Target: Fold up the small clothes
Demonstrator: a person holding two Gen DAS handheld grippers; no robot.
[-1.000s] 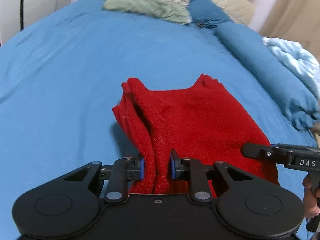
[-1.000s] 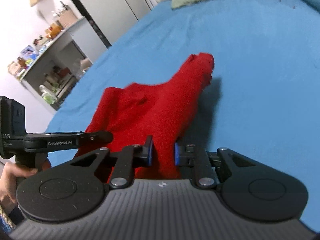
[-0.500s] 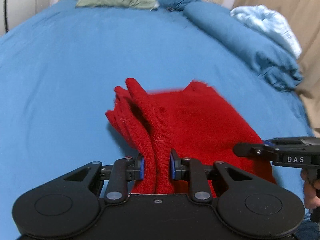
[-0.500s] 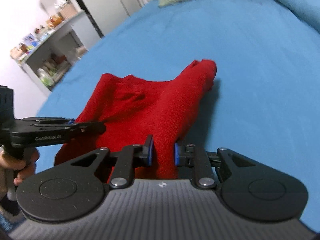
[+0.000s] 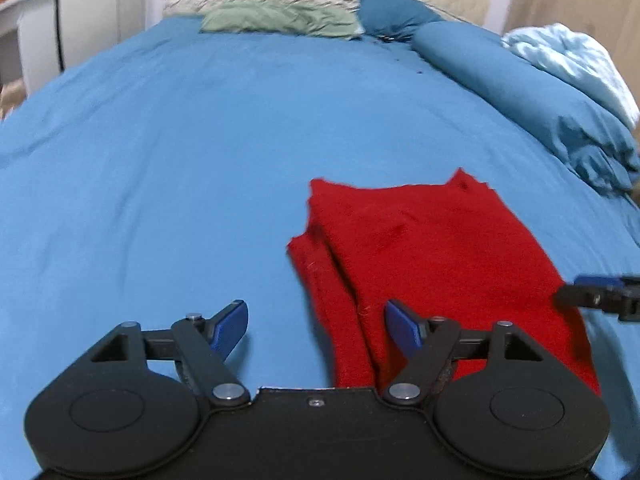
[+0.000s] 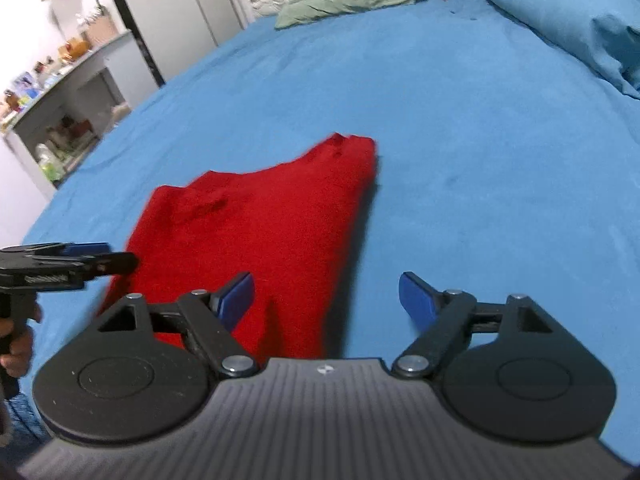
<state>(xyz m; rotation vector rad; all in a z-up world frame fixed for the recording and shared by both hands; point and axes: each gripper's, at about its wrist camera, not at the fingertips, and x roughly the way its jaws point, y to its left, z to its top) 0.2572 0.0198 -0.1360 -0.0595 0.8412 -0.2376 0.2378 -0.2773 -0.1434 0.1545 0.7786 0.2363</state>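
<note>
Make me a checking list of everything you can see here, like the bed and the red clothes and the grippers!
Surface: blue bed sheet, lightly wrinkled.
Job's things: red garment lying folded on the sheet, layered edges on its left side.
Clutter: green cloth, blue pillows, light blue blanket at the far end and right side.
Grippers: left gripper open, holding nothing; right gripper open, holding nothing.
Cables: nothing seen.
Surroundings: shelf with small items, grey cabinet.

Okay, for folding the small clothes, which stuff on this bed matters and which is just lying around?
Part of the job:
red garment
left gripper, open
right gripper, open

Just lying about:
green cloth
blue pillows
light blue blanket
shelf clutter
</note>
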